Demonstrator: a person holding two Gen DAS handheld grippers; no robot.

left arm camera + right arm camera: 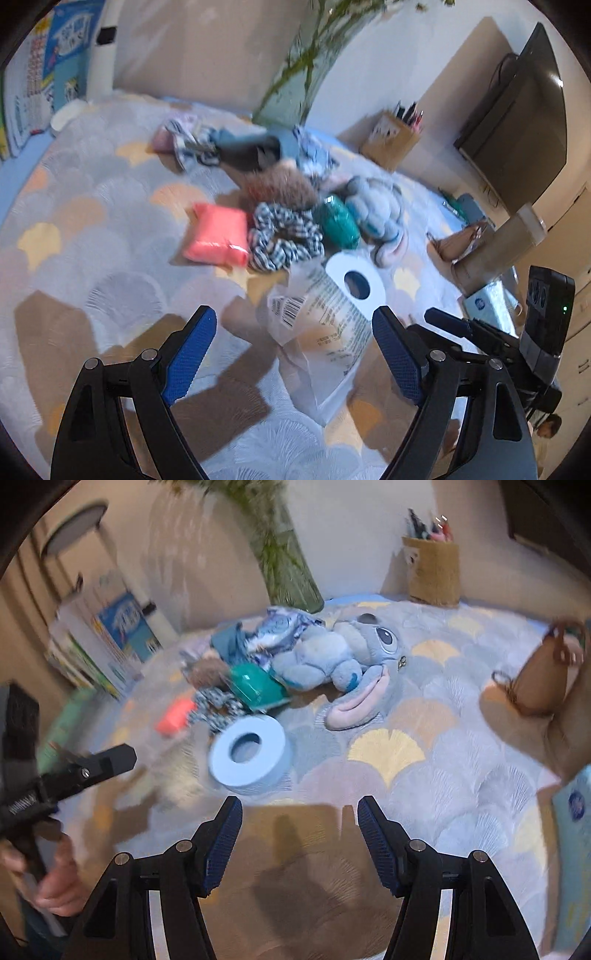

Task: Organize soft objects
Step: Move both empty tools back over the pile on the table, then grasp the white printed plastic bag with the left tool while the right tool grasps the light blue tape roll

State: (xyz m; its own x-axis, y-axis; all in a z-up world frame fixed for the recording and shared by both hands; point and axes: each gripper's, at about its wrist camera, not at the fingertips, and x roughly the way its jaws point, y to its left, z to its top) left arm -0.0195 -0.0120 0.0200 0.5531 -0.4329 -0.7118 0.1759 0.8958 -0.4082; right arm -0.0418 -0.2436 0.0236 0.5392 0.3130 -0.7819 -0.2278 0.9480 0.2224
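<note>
Left wrist view. We are holding the left gripper (293,332) with its blue pads spread wide and nothing pinched between them. Beyond the fingertips we are looking at a clear plastic bag (325,332) with a barcode label, lying on the scallop-patterned cloth (92,221). A white tape roll (356,282) is resting against the bag's far edge. Behind it we are listing the soft pile: a pink packet (218,240), a black-and-white striped scrunchie (286,236) touching it, a teal ball (338,221), a blue plush toy (380,218), a brown fuzzy item (282,188) and mixed folded fabrics (236,146) farther back. A glass vase with green stems (299,81) and a pen holder (393,138) are standing by the wall. The right gripper (448,323) is showing at the right edge of the frame.

Right wrist view. We are holding the right gripper (299,818) partly open and empty, over bare cloth (461,775). The tape roll (251,755) is lying just ahead and left of the fingertips. The plush toy (332,657) is lying on its side near the centre, with the teal ball (255,685), scrunchie (214,701) and pink packet (175,716) to its left, blurred. A brown bag (543,675) is sitting at the right. One finger of the left gripper (105,762) is entering from the left, above a person's hand (62,882).
</note>
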